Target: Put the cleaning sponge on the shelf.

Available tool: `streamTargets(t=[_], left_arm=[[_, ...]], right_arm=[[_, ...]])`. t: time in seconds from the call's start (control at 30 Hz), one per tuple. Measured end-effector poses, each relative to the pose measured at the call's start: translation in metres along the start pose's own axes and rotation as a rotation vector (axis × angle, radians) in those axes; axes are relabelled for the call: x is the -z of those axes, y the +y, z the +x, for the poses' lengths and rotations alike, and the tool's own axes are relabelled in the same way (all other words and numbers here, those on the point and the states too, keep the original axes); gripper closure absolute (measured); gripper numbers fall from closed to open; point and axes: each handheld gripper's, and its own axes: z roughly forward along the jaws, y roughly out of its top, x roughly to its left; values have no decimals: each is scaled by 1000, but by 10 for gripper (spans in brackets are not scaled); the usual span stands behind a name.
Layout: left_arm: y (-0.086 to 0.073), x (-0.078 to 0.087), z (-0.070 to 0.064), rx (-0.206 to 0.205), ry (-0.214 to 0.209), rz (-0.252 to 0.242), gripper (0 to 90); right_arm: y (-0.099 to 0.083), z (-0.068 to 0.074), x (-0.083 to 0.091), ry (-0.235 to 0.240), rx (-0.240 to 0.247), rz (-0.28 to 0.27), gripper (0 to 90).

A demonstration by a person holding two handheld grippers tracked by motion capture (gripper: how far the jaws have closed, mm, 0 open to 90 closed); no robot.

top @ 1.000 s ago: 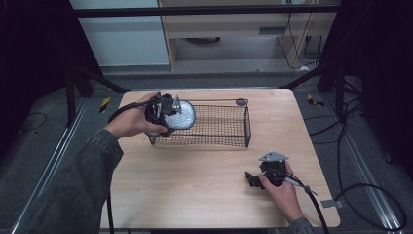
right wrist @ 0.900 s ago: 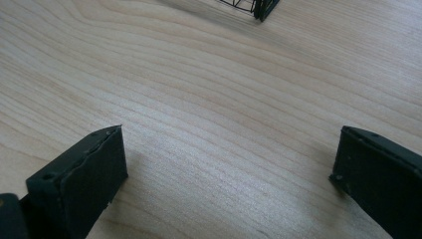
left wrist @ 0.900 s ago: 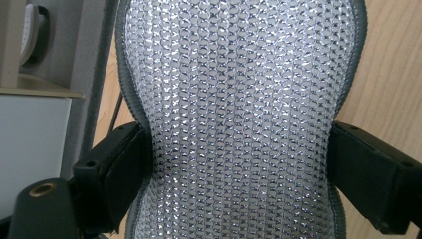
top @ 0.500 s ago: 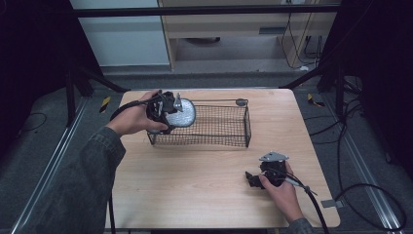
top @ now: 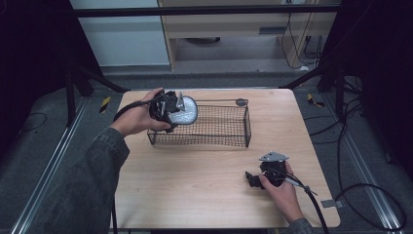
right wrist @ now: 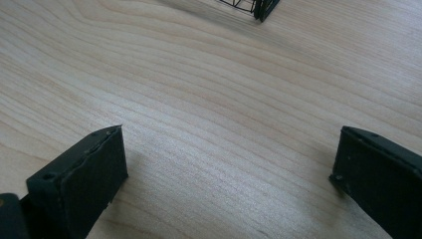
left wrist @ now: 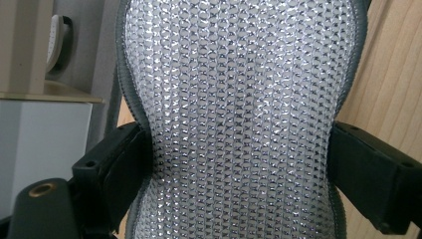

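Nearest the person's edge of the wooden table [top: 195, 195]: the right gripper [top: 254, 179], held low in the right hand [top: 282, 192], resting on or just above the boards at the near right. Jaws spread wide apart, nothing between them; bare wood grain shows across the whole gap in the right gripper view. A grey three-cornered plate sits on top, and a black cable trails off toward the near right corner.

Mid-table, beyond it: a black wire basket [top: 204, 127], rectangular, open-topped, standing upright on the boards, long side facing the person. Its near corner [right wrist: 259, 7] shows at the top edge of the right gripper view, well apart from the right gripper.

At the basket's left end: the left gripper [top: 176, 111], held in the left hand [top: 139, 117], a dark sleeve running back to the near left. Jaws closed from both sides onto a silver mesh pad [top: 185, 111], a flat, rounded piece with a grey bound edge and glittering woven face. In the left gripper view the pad [left wrist: 239, 119] stands between the two black jaws, pinched in at its waist. The pad is held above the basket's left rim, over or just inside that end; whether it touches the wire cannot be told.
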Motion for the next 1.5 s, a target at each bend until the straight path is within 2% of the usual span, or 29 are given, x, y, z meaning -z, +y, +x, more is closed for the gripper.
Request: streamTargets(t=[0.3, 0.57, 0.87, 1.5], left_arm=[[-1, -7, 4, 13, 7, -15, 113], [-1, -13, 4, 16, 14, -5, 121], [-1, -23, 3, 10, -12, 4, 128], [3, -36, 1, 3, -24, 1, 132]], right_arm=[[0, 0, 0, 0, 0, 0, 8], [0, 0, 0, 0, 0, 0, 8], [0, 0, 0, 0, 1, 1, 8], [0, 0, 0, 2, -2, 1, 9]])
